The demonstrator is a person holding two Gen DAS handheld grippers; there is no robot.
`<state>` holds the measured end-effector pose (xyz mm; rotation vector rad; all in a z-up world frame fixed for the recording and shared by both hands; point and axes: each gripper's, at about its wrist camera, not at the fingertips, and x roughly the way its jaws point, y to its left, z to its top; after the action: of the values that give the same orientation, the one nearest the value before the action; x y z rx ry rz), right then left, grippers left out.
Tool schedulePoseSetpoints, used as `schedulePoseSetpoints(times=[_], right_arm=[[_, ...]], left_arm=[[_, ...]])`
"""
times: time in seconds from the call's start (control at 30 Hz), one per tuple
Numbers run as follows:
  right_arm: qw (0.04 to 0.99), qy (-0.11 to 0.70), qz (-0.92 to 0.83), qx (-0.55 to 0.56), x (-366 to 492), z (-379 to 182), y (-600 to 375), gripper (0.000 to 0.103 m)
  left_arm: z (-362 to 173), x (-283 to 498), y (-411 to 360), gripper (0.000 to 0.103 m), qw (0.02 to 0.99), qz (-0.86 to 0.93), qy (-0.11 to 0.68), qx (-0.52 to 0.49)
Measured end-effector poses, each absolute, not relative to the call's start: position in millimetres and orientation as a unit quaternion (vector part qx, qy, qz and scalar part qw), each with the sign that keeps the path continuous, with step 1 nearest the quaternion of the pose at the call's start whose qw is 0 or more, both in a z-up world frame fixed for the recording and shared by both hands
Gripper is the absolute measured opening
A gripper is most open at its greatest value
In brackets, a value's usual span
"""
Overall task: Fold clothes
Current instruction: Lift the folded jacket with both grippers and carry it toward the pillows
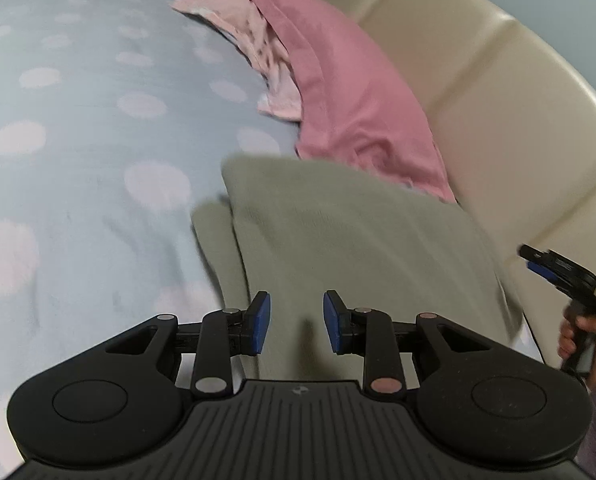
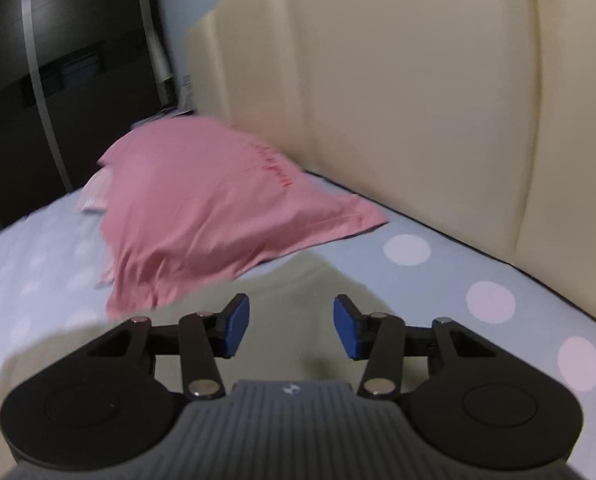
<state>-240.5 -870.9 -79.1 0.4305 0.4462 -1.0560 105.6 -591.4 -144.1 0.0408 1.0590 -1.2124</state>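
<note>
Both grippers hang over the green garment (image 1: 337, 232) on the bed (image 1: 78, 120): left gripper (image 1: 296, 322) narrowly parted, right gripper (image 2: 292, 328) wider, nothing between either. Its long axis runs toward twelve o'clock; pink clothes (image 2: 202, 208) lie at eleven.

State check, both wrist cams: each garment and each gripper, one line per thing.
Green garment: lies folded on the bedsheet, a narrower layer showing at its left edge, gripped by neither gripper.
Pink garment: loose and rumpled beside the headboard, not folded.
Pale pink garment: crumpled, partly under the pink one.
Left gripper: open, nothing between the pads.
Right gripper: open, nothing between the pads.
</note>
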Motion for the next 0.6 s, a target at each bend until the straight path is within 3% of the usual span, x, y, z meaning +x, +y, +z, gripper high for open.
schedulePoseSetpoints(times=[0.1, 0.23, 0.43, 0.47, 0.5, 0.6], right_arm=[[0.805, 0.223, -0.497, 0.233, -260, -92, -863, 0.062], [0.767, 0.202, -0.528, 0.302, -310, -116, -865, 0.073], [0.694, 0.128, -0.553, 0.443, -377, -161, -873, 0.076], [0.686, 0.123, -0.550, 0.460, -381, -168, -874, 0.076], [0.683, 0.115, -0.542, 0.476, -382, -175, -876, 0.075], [0.686, 0.095, -0.523, 0.498, -377, -184, -879, 0.050]], left_arm=[[-155, 89, -574, 0.046, 0.685, -0.542, 0.486, 0.034], [-176, 83, -562, 0.048, 0.675, -0.525, 0.518, 0.037], [-194, 81, -565, 0.048, 0.665, -0.522, 0.533, 0.034], [-196, 81, -568, 0.043, 0.662, -0.522, 0.536, 0.036], [-198, 80, -570, 0.037, 0.660, -0.523, 0.538, 0.039], [-199, 76, -575, 0.029, 0.656, -0.524, 0.541, 0.049]])
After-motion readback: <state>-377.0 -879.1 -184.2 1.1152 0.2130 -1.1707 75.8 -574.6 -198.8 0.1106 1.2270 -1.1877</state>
